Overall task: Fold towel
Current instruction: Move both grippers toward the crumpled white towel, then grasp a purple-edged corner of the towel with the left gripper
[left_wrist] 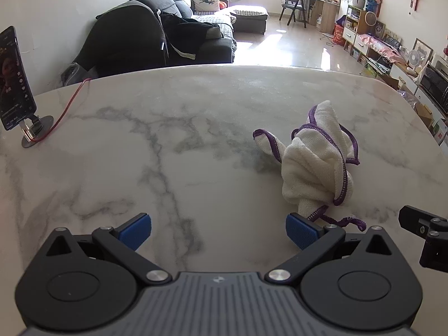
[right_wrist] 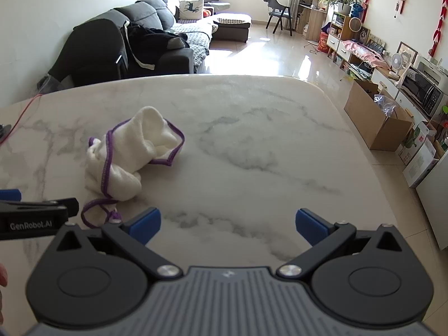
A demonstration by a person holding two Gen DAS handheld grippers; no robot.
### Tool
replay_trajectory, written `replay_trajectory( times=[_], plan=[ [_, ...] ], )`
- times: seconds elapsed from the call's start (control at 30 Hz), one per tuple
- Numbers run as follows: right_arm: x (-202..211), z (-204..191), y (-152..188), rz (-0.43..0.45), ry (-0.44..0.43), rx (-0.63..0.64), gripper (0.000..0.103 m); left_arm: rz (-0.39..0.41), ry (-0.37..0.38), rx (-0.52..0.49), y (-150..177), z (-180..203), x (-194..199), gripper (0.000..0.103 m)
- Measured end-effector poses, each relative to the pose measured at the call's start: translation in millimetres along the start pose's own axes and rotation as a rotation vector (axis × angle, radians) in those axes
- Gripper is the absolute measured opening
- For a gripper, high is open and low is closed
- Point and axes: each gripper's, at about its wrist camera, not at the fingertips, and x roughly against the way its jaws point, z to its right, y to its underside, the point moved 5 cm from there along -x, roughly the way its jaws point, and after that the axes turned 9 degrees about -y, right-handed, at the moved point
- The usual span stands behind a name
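Observation:
A white towel with purple trim (left_wrist: 313,165) lies crumpled in a heap on the marble table (left_wrist: 168,128). In the left wrist view my left gripper (left_wrist: 218,231) is open and empty, with the towel just ahead of its right finger. In the right wrist view the towel (right_wrist: 126,162) lies ahead and to the left of my right gripper (right_wrist: 227,225), which is open and empty. A loose purple-edged corner (right_wrist: 98,212) lies close to the right gripper's left finger. The left gripper also shows at the left edge of the right wrist view (right_wrist: 39,212).
A phone on a stand (left_wrist: 16,84) with a red cable (left_wrist: 67,106) stands at the table's far left. Beyond the far table edge are a dark sofa (left_wrist: 168,33) and the floor. Cardboard boxes (right_wrist: 378,114) stand on the floor off the table's right side.

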Motion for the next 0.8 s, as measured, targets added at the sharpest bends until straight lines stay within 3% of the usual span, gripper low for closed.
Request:
replay_trajectory(
  times=[0.57,0.8],
  plan=[
    [-4,8,0,0.003,0.004,-0.022,0.103,0.057,0.061,-0.005,-6,9,-6,0.102],
    [-2,6,-4,0.037,-0.057,-0.037,0.103,0.003,0.172,0.113,-14,-4,-15,0.102]
  ],
)
